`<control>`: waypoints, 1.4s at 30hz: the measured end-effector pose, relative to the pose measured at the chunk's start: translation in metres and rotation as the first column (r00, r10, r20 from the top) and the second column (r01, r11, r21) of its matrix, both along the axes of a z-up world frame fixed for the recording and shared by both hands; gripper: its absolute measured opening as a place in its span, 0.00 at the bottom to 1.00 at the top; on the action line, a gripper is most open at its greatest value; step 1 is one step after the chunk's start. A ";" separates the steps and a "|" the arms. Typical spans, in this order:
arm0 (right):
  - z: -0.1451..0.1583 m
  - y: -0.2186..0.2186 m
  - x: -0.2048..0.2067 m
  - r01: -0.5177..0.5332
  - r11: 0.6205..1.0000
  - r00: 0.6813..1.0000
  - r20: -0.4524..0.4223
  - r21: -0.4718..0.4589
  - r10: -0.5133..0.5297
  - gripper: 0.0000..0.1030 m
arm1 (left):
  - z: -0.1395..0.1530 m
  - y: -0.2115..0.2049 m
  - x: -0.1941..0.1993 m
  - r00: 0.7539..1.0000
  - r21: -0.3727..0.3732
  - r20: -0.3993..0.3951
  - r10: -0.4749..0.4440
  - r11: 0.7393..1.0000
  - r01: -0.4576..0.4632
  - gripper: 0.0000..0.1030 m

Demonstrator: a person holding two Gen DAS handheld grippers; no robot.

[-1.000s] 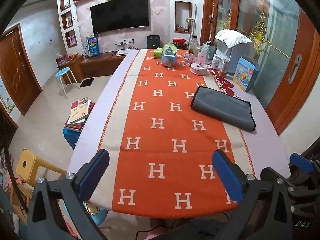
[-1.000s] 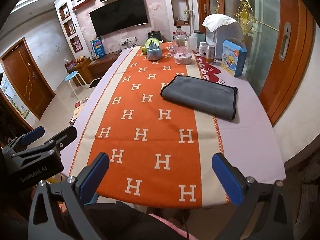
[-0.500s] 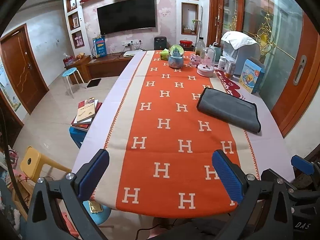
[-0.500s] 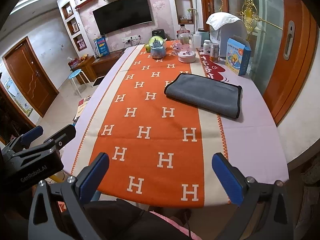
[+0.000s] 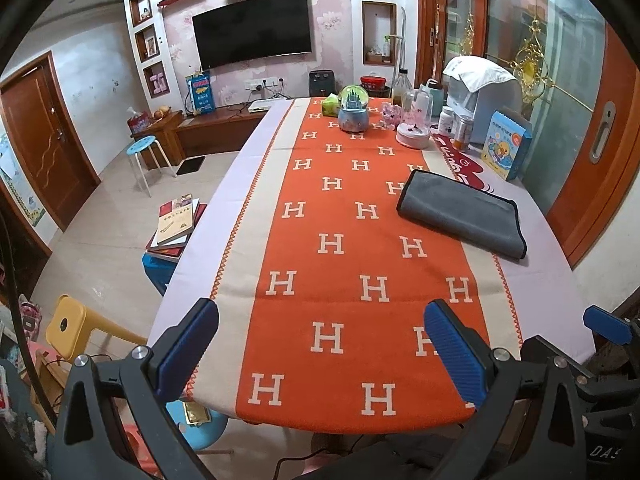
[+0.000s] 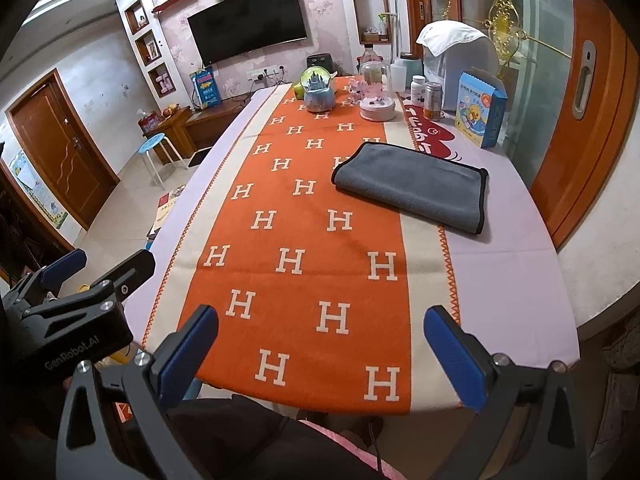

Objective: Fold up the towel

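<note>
Two grippers hover at the near edge of the desk [image 5: 532, 280], the left gripper [image 5: 322, 350] and the right gripper [image 6: 320, 354] each with blue-padded fingers spread wide and holding nothing. Well ahead, toward the right side, the grey microfibre towel with black trim [image 6: 412, 186] lies already doubled on the orange runner patterned with white "H" letters [image 6: 304, 256]. A further fold would likely need both grippers to pinch its near corners together. "GenRobot.AI" is printed on the left gripper's body.
</note>
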State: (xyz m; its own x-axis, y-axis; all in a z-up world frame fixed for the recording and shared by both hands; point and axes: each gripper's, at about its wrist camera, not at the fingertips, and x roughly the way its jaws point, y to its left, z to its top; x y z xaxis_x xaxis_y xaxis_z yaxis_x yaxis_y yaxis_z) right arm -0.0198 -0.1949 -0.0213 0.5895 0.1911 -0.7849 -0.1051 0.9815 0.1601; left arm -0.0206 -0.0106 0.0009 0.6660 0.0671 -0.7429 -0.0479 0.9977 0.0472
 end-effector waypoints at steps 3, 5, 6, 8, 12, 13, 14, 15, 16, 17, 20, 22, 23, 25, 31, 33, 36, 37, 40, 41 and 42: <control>0.000 0.000 0.000 0.001 1.000 1.000 0.000 0.001 -0.001 1.00 | 0.001 0.000 0.000 1.000 0.001 0.007 0.000 1.000 0.000 0.99; 0.000 0.000 0.000 0.001 1.000 1.000 0.000 0.000 -0.001 1.00 | 0.000 0.000 0.000 1.000 0.000 0.010 -0.004 1.000 0.004 0.99; 0.000 0.000 0.000 0.001 1.000 1.000 0.000 0.000 -0.001 1.00 | 0.002 0.000 0.001 1.000 0.001 0.011 -0.005 1.000 0.005 0.99; 0.000 0.000 0.001 0.001 1.000 1.000 -0.001 0.000 -0.001 1.00 | 0.001 -0.001 0.002 1.000 0.001 0.010 -0.008 1.000 0.008 0.99; 0.000 -0.001 0.001 0.002 1.000 1.000 -0.002 0.000 -0.002 1.00 | 0.003 0.000 0.002 1.000 0.001 0.011 -0.010 1.000 0.010 0.99; 0.000 -0.001 0.001 0.002 1.000 1.000 -0.003 0.000 -0.002 1.00 | 0.003 0.000 0.002 1.000 0.001 0.011 -0.010 1.000 0.010 0.99; 0.000 -0.001 0.001 0.002 1.000 1.000 -0.003 0.000 -0.002 1.00 | 0.003 -0.001 0.002 1.000 0.001 0.012 -0.009 1.000 0.008 0.99; 0.000 -0.001 0.001 0.002 1.000 1.000 -0.003 0.000 -0.002 1.00 | 0.003 -0.001 0.002 1.000 0.001 0.012 -0.007 1.000 0.007 0.99; 0.000 -0.001 0.001 0.002 1.000 1.000 -0.002 0.000 -0.002 1.00 | 0.003 -0.001 0.002 1.000 0.001 0.012 -0.008 1.000 0.008 0.99; 0.000 -0.001 0.001 0.002 1.000 1.000 -0.002 0.000 -0.002 1.00 | 0.003 -0.001 0.002 1.000 0.002 0.011 -0.008 1.000 0.008 0.99; 0.000 -0.001 0.001 0.002 1.000 1.000 -0.003 0.000 -0.002 1.00 | 0.002 -0.001 0.002 1.000 0.001 0.010 -0.009 1.000 0.009 0.99; 0.000 -0.001 0.001 0.002 1.000 1.000 -0.003 0.001 -0.002 1.00 | 0.003 -0.002 0.001 1.000 0.001 0.010 -0.007 1.000 0.007 0.99; -0.001 -0.001 0.001 0.003 1.000 1.000 -0.004 0.001 -0.003 1.00 | 0.003 -0.001 0.002 1.000 0.000 0.010 -0.007 1.000 0.007 0.99; 0.000 -0.001 0.002 0.002 1.000 1.000 -0.004 0.000 -0.002 1.00 | 0.003 -0.002 0.001 1.000 0.000 0.011 -0.008 1.000 0.008 0.99; -0.001 -0.002 0.001 0.002 1.000 1.000 -0.006 0.000 -0.002 1.00 | 0.003 -0.004 0.002 1.000 0.001 0.010 -0.010 1.000 0.010 0.99; -0.001 -0.003 0.002 0.001 1.000 1.000 -0.006 -0.001 -0.001 1.00 | 0.003 -0.004 0.002 1.000 0.000 0.010 -0.010 1.000 0.010 0.99; -0.001 -0.003 0.002 0.002 1.000 1.000 -0.007 0.000 -0.002 1.00 | 0.003 -0.004 0.002 1.000 0.000 0.011 -0.010 1.000 0.010 0.99; -0.001 -0.003 0.001 0.002 1.000 1.000 -0.008 0.000 -0.002 1.00 | 0.003 -0.004 0.002 1.000 0.001 0.010 -0.010 1.000 0.010 0.99; -0.001 -0.003 0.002 0.000 1.000 1.000 -0.009 -0.001 0.000 1.00 | 0.004 -0.004 0.002 1.000 0.001 0.010 -0.010 1.000 0.010 0.99; -0.003 -0.005 0.001 0.000 1.000 1.000 -0.010 -0.002 0.000 1.00 | 0.004 -0.005 0.003 1.000 0.001 0.011 -0.010 1.000 0.010 0.99; -0.003 -0.005 0.001 0.000 1.000 1.000 -0.010 -0.001 0.000 1.00 | 0.004 -0.005 0.002 1.000 -0.001 0.010 -0.012 1.000 0.012 0.99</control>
State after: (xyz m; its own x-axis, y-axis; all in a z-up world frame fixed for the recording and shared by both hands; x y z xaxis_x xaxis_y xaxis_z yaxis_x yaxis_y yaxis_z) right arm -0.0190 -0.1995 -0.0238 0.5820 0.1900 -0.7907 -0.1036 0.9817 0.1596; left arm -0.0182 -0.0157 0.0050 0.6743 0.0584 -0.7361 -0.0362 0.9983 0.0461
